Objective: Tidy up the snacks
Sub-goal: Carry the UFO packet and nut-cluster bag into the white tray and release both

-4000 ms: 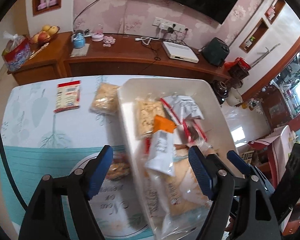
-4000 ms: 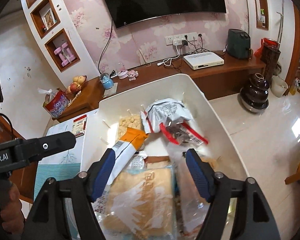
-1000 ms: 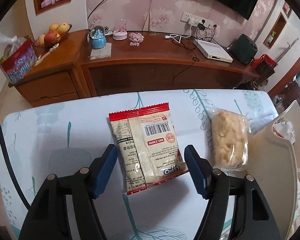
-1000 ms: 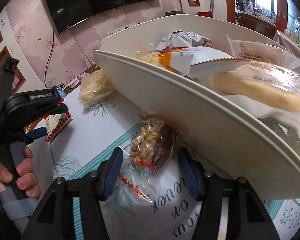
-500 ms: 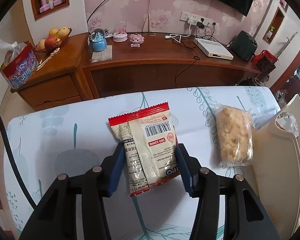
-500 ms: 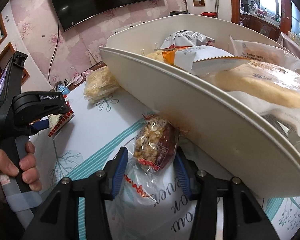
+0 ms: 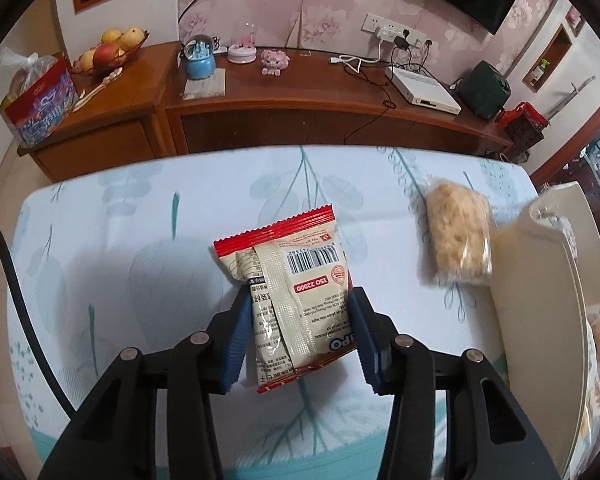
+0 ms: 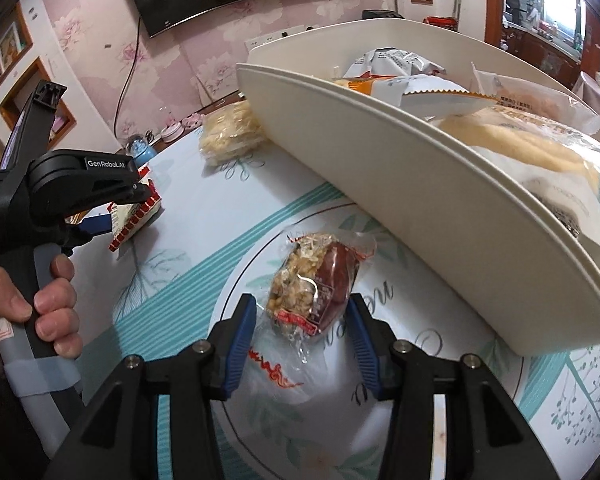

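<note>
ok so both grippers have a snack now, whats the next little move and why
Probably lift both and carry them over the bin. The left gripper pinches the red-edged packet and the right gripper squeezes the nut bar, while the bin already holds the other snacks.

Red-edged packet [image 7: 296,300] lifted; nut snack [image 8: 312,280] beside full tray [image 8: 400,184] (cream).
</note>
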{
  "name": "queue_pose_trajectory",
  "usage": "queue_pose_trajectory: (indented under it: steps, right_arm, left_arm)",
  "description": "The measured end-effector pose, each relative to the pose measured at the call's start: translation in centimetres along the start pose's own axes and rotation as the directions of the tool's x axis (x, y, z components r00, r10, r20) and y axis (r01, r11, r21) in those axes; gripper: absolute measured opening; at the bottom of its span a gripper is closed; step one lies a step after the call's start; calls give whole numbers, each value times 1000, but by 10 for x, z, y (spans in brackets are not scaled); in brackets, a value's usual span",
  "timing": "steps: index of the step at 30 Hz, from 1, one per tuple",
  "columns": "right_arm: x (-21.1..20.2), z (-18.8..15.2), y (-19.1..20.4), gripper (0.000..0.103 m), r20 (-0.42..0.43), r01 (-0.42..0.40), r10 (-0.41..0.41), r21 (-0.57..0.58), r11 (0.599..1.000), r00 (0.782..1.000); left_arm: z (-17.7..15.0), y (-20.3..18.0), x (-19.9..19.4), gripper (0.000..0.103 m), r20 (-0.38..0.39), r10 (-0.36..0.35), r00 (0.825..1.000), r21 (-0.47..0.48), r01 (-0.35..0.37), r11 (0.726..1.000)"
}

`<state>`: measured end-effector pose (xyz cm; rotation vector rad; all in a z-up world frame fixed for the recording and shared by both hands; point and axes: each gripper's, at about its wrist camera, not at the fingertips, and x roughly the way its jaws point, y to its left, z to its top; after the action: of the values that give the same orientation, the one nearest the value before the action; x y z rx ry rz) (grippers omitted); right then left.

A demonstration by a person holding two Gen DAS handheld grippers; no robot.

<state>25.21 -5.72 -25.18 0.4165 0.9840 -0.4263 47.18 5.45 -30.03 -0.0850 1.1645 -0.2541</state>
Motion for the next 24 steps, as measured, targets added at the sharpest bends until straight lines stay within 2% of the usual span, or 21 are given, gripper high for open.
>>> queue_pose_trajectory:
  steps: [9,17,24]
  right_arm:
    - [-22,-17,5,46,-44,-62,58,-99,993,997]
    - [-42,-25,1,46,-98,-139,122,-190,972,988]
    - [-73,-12,-12,46,-127,-220,191,-281,934,973]
  left_arm:
    - [-36,6,-26,46,-58,0,998,-28,-2,1000]
    - [-57,7,-67,46,-55,43,998,-62,-46,997]
    - [-76,-15,-110,46,-41,75,996,-86,-78,993]
